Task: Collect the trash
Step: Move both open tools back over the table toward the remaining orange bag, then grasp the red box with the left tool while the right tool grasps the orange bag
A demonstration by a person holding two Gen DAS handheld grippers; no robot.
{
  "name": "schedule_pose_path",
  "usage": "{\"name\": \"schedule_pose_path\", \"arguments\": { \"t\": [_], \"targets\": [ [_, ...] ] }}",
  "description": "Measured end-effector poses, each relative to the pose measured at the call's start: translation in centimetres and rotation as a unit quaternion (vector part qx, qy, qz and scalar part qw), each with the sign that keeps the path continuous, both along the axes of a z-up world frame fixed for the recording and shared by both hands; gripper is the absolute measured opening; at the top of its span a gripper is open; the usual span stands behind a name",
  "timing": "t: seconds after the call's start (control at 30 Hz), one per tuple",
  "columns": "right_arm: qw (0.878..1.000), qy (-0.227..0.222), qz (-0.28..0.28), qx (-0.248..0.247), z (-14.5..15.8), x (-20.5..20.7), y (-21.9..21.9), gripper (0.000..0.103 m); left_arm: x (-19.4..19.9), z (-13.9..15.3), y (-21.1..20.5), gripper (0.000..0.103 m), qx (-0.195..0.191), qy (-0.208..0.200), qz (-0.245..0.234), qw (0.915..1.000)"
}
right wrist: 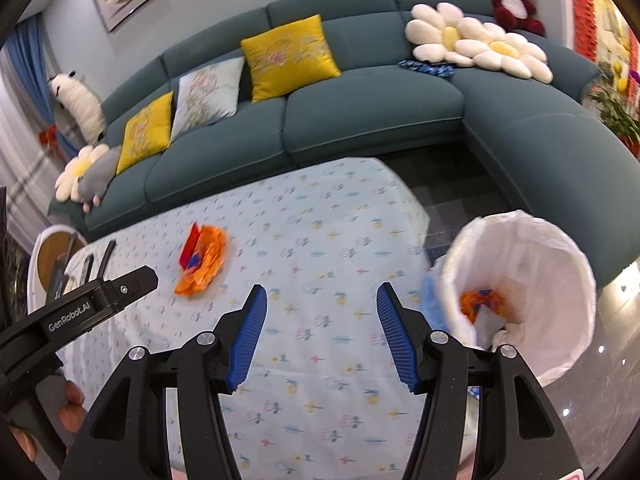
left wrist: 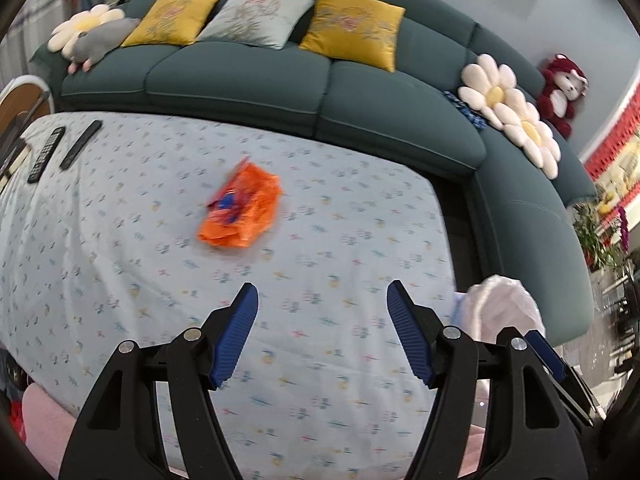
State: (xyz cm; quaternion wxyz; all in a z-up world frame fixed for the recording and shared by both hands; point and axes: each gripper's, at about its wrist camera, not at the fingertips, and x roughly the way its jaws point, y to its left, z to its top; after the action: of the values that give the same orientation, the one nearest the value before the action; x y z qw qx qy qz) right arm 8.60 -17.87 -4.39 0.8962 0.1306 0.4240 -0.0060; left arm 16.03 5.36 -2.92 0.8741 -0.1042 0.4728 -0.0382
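A crumpled orange wrapper with blue and red print lies on the flowered tablecloth, ahead of my left gripper, which is open and empty. It also shows in the right wrist view, left of my right gripper, which is open and empty above the cloth. A bin with a white liner stands on the floor beside the table's right end, with orange and white trash inside. Its liner shows in the left wrist view.
Two black remotes lie at the table's far left. A teal corner sofa with cushions wraps behind and to the right. A round side table stands at left. My left gripper's body shows in the right wrist view.
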Motion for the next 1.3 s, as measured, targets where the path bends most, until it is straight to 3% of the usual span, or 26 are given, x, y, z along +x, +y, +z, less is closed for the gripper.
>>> {"name": "schedule_pose_path", "arguments": {
  "t": [0.5,0.97,1.17,1.3],
  "targets": [
    [0.995,0.066,0.08,-0.009,-6.3,6.2,11.1,0.056,4.8,-5.5,11.4,0.067,0.013,0.048,0.063,0.9968],
    [0.987,0.12,0.103,-0.007,-12.2,14.2,16.2,0.056,15.3,-11.5,10.4,0.066,0.016,0.092,0.013,0.9956],
    [0.984,0.135,0.115,-0.008,-14.4,16.3,17.9,0.056,17.4,-13.9,10.4,0.044,0.012,0.112,0.001,0.9936],
    [0.983,0.138,0.12,0.003,-15.2,17.3,18.9,0.056,17.7,-14.5,11.2,0.016,0.001,0.118,-0.004,0.993]
  ]
}}
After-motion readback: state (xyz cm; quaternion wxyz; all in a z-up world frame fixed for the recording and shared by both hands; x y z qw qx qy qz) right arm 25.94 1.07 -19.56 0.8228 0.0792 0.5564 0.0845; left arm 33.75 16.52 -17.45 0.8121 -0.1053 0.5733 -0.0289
